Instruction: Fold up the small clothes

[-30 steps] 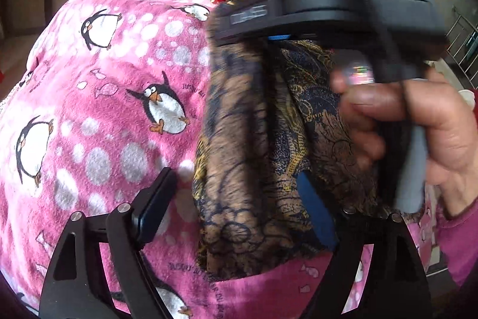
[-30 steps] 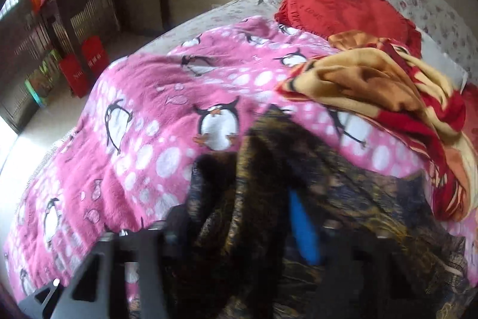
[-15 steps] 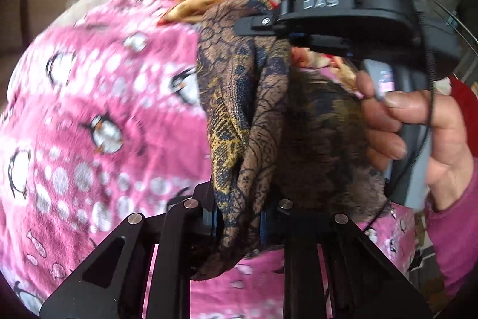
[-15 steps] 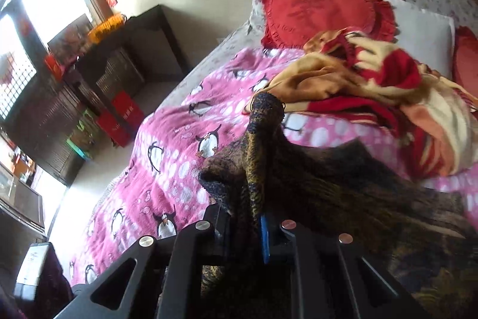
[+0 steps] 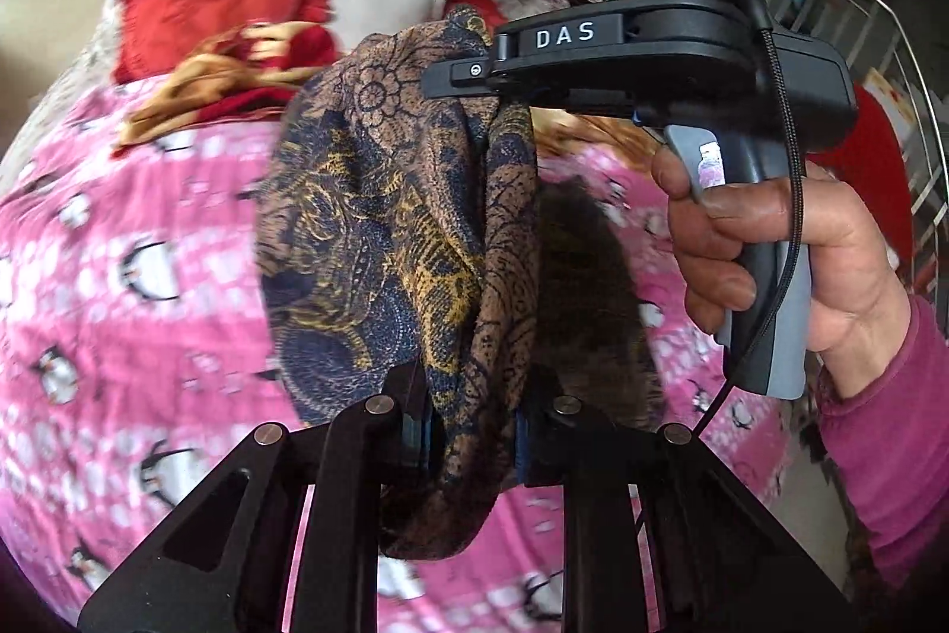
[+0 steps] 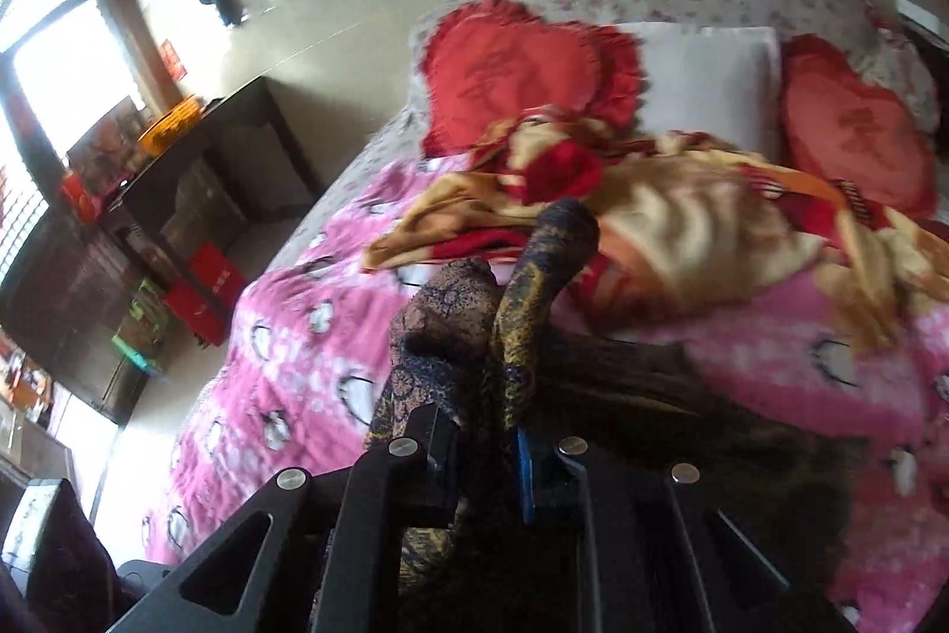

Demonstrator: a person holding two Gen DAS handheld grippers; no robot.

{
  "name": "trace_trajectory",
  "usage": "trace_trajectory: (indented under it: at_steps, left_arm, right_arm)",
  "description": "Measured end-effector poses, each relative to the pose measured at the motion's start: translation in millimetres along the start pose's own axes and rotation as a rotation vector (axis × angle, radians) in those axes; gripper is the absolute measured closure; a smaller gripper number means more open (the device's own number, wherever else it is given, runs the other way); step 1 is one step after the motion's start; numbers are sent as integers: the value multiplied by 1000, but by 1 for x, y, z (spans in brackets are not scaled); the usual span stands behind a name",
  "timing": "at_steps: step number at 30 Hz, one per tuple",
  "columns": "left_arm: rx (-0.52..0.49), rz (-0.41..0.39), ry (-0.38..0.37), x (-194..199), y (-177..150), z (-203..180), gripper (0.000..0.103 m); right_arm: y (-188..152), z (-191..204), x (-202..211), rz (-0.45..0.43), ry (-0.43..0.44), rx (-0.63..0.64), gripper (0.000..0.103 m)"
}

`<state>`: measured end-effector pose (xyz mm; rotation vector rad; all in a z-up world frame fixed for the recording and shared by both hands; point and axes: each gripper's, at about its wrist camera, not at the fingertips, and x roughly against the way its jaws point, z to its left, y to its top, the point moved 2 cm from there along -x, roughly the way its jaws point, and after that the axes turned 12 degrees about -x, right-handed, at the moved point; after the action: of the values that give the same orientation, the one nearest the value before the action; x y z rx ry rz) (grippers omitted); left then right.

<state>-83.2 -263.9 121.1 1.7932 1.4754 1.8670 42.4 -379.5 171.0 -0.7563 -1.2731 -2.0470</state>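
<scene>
Change: both grippers have risen since a second ago, lifting the cloth (image 5: 409,218) clear of the blanket (image 5: 136,229).
Left gripper (image 5: 471,446): clamped on the cloth's lower fold.
Right gripper (image 6: 486,446): clamped on its upper edge, at 12 o'clock in the left view.
Cloth: hangs bunched between both.
Around: red cushion (image 6: 522,69) at 12 o'clock, yellow-red throw (image 6: 682,223) at 1 o'clock.
In the way: cloth hides the blanket's middle.

my bed (image 6: 308,336) wears a pink penguin blanket (image 5: 148,218); a red-and-gold blanket (image 6: 682,218), heart cushions (image 6: 510,69) and a white pillow (image 6: 712,81) lie on it.
</scene>
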Motion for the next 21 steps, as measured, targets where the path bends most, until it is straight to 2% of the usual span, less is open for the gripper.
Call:
trace_trajectory:
  at_steps: [10, 16, 19, 21]
  left_arm:
    - [-112, 73, -75, -59, 23, -73, 86]
    - [-83, 145, -58, -99, 16, -94, 86]
    - [-39, 170, -89, -114, 16, -91, 74]
    - [-20, 192, -148, -108, 14, -91, 55]
  right_arm:
    - [-11, -101, 52, -43, -77, -117, 90]
    - [-23, -151, 35, -22, -150, -193, 90]
    - [-29, -167, 17, -26, -180, -209, 90]
    - [-32, -179, 12, -36, -168, -254, 89]
